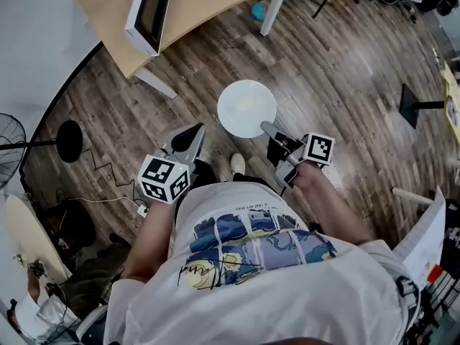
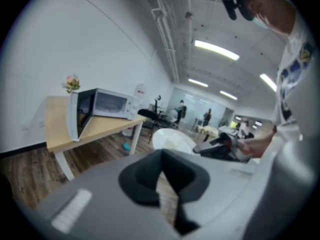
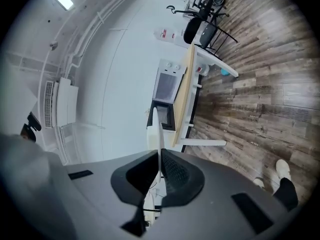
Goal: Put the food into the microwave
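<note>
My right gripper (image 1: 266, 127) is shut on the near rim of a white plate (image 1: 246, 108) and holds it level above the wooden floor. In the right gripper view the plate (image 3: 156, 129) shows edge-on between the pads (image 3: 175, 171). Any food on it is too faint to make out. My left gripper (image 1: 192, 131) hangs left of the plate, shut and holding nothing. The white microwave (image 1: 147, 9) stands on a light wooden table (image 1: 201, 9) ahead, its door (image 2: 74, 116) swung open. In the left gripper view the plate (image 2: 172, 140) floats beyond the left gripper (image 2: 160, 154).
A floor fan (image 1: 11, 139), a black round base (image 1: 70, 141) and cables lie at the left. A teal object (image 1: 257, 11) sits on the floor under the table. A black stand (image 1: 413, 106) is at the right. A flower vase (image 2: 71, 83) stands on the table's corner.
</note>
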A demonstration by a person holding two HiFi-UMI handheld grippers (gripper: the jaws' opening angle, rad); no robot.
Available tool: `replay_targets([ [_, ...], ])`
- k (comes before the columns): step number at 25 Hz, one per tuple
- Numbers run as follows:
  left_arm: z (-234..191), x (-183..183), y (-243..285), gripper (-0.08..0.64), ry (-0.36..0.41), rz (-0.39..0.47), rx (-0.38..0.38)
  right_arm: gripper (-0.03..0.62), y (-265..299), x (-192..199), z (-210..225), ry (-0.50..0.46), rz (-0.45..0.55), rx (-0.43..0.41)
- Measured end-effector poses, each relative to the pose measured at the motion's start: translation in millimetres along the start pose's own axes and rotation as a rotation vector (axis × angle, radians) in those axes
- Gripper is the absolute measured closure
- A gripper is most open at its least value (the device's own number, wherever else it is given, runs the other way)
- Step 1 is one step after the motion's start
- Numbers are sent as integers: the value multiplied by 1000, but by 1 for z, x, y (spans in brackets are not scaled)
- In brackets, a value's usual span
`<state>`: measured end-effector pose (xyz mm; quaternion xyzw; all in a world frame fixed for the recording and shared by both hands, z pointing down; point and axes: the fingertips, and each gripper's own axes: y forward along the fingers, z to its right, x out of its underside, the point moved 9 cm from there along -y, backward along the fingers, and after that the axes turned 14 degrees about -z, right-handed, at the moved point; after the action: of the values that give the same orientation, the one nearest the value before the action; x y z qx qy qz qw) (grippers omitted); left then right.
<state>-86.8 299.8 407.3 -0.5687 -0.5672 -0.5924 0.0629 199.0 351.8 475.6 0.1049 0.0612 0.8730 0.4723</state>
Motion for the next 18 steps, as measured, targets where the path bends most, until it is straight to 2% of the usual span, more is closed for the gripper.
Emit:
replay_targets([
  [4, -11, 0, 4, 552, -59, -12, 10, 577, 13, -23, 8, 19, -4, 7],
  [10, -64, -17, 17, 552, -73, -17, 25, 577, 53, -66, 14, 59, 31, 10],
  [18, -145, -79, 31, 552, 37, -4, 83, 577, 120, -136, -3, 71, 104, 27],
])
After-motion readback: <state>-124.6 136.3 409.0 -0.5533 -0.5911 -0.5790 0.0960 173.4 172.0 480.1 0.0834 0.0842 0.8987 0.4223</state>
